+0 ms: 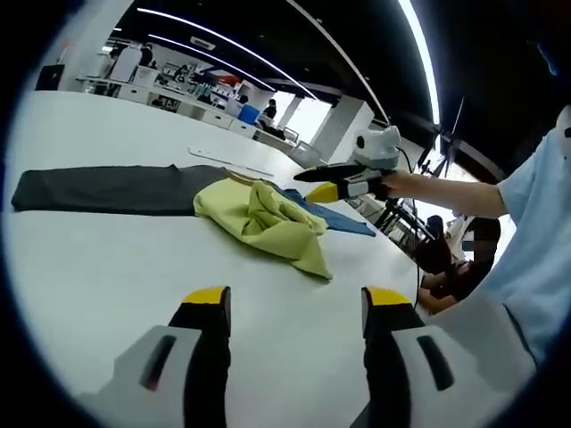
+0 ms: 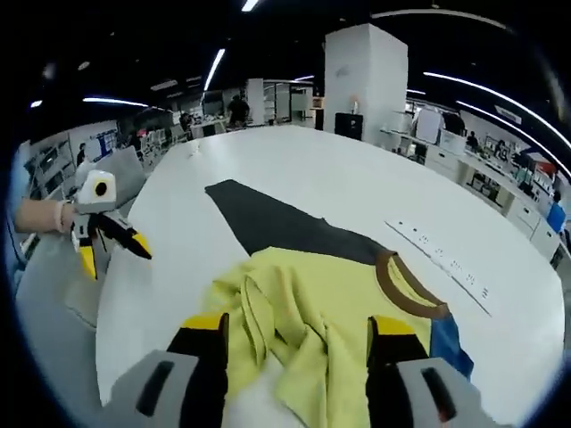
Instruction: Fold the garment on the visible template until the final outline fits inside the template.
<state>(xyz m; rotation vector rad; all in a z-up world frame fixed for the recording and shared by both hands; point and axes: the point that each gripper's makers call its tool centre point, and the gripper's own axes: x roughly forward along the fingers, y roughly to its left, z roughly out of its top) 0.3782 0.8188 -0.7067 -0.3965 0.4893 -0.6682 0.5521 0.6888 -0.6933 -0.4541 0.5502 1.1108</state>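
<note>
The yellow garment [image 2: 321, 330] lies crumpled on the white table [image 1: 98, 276], bunched in loose folds with its brown collar [image 2: 412, 290] turned up on the side away from the dark grey template [image 2: 268, 223]. That template is a long flat strip running out from under the garment, and a blue cloth [image 2: 451, 343] peeks out on the garment's collar side. In the right gripper view, the right gripper [image 2: 296, 334] hangs just over the garment's near edge with its jaws spread and nothing between them, the fabric lying straight ahead of it. The left gripper [image 1: 294, 308] is also unclenched and empty, and in the left gripper view it sits well back from the garment over bare table — the crumpled heap is forward of it and slightly right, with the template's long axis stretching away to the left. So the right gripper is much the nearer of the two. The garment's own long axis is hard to read while it is this bunched — it probably runs roughly along the template. A white ruler-like strip [image 2: 442, 259] lies on the table beyond the collar
</note>
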